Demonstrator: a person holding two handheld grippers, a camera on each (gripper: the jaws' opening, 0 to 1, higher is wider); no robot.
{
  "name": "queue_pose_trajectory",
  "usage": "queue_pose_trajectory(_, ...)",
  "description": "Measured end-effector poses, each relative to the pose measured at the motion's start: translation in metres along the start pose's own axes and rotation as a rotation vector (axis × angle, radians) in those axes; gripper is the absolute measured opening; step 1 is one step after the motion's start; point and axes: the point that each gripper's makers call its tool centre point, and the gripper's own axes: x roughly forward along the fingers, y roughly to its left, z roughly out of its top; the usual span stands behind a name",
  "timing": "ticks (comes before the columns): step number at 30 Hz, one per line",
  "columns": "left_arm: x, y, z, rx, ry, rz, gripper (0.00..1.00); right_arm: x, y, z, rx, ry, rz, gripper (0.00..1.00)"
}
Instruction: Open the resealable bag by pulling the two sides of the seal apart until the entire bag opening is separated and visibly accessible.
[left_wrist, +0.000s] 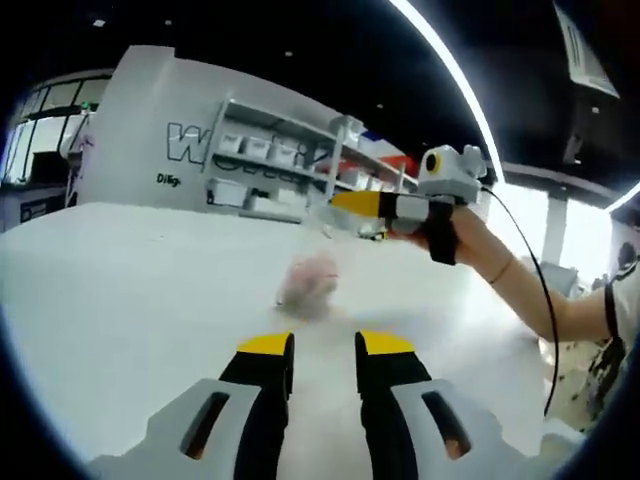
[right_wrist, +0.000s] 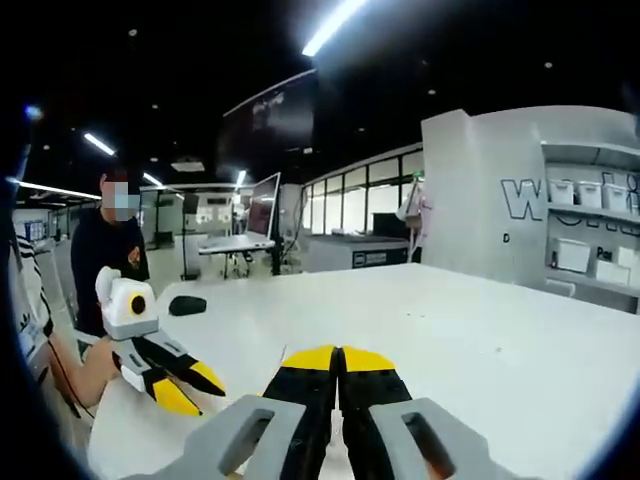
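Note:
A small blurred bag with pinkish contents (left_wrist: 310, 280) is over the white table (left_wrist: 120, 290), just ahead of my left gripper (left_wrist: 325, 345), whose yellow-tipped jaws stand apart with nothing between them. My right gripper (left_wrist: 338, 202), held in a hand, hovers above and slightly right of the bag with its tips together; I cannot tell whether it touches the bag. In the right gripper view my right gripper (right_wrist: 338, 358) is shut with nothing showing between the jaws. The left gripper (right_wrist: 192, 390) enters from the left, jaws parted.
Shelves with white bins (left_wrist: 290, 160) stand against a white wall behind the table. A small black object (right_wrist: 187, 305) lies near the table's far corner. A person (right_wrist: 105, 260) stands beyond that corner, with a desk and monitor (right_wrist: 262, 215) further back.

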Motion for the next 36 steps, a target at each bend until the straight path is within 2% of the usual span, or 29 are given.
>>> queue_pose_trajectory(10,-0.003,0.000,0.001,0.004,-0.022,-0.008,0.28,0.009,-0.014,0.001,-0.027,0.011,-0.009,0.00)
queue_pose_trajectory(24,-0.002,-0.001,0.000,-0.005,-0.019,-0.017,0.28,0.031,-0.044,0.011,-0.112,0.000,-0.038,0.00)
queue_pose_trajectory(36,-0.003,-0.001,0.000,-0.012,-0.021,-0.018,0.28,0.044,-0.059,0.014,-0.162,0.001,-0.050,0.00)
